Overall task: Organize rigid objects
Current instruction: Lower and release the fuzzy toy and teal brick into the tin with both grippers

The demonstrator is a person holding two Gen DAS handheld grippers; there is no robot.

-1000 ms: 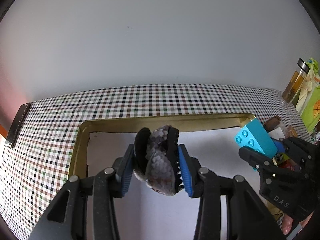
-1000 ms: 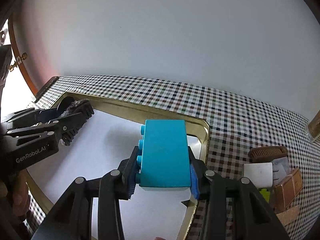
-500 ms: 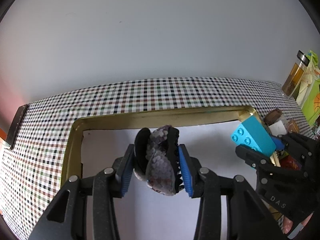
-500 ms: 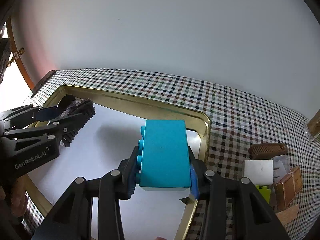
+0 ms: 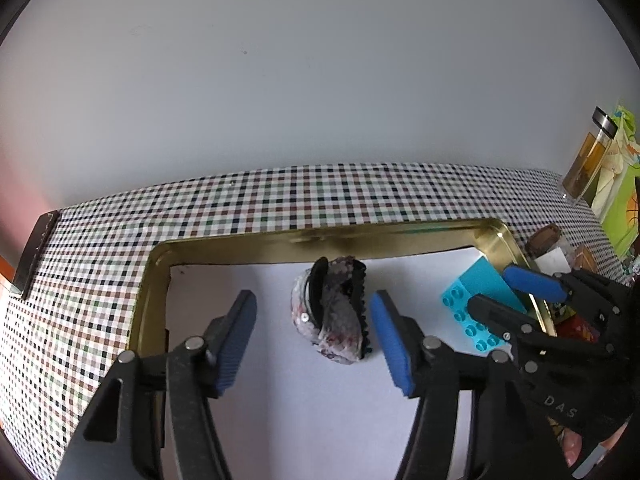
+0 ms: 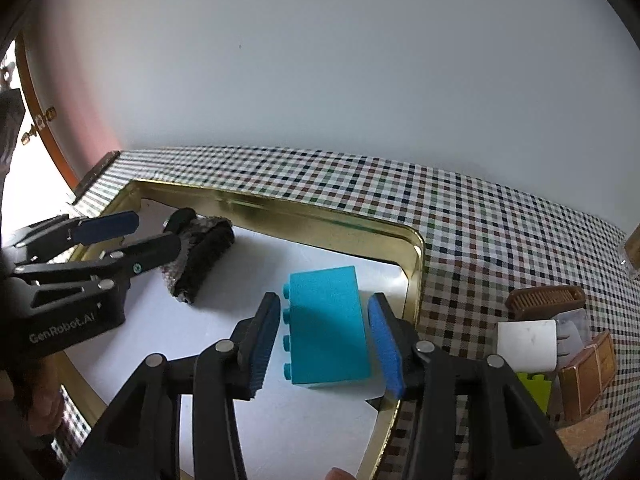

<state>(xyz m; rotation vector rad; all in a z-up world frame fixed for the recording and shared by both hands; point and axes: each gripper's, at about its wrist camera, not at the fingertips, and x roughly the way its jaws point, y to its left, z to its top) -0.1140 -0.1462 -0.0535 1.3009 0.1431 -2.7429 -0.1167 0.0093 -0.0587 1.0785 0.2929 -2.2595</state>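
Now both jaws have just opened: left gripper (image 5: 312, 334) released the grey hair claw clip (image 5: 332, 312), right gripper (image 6: 322, 344) the turquoise building brick (image 6: 328, 320), inside the gold tray (image 6: 414, 280).

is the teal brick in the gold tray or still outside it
In. The teal brick lies on the white liner inside the gold tray, near its right rim, between the right claw's open pads.

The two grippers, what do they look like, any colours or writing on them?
Both are black plastic with linkage arms joined by silver pins. The left gripper and right gripper each have two fingers faced with ribbed blue pads. White lettering reads "GenRobot.AI" on the left gripper's body and "DAS" on the right's.
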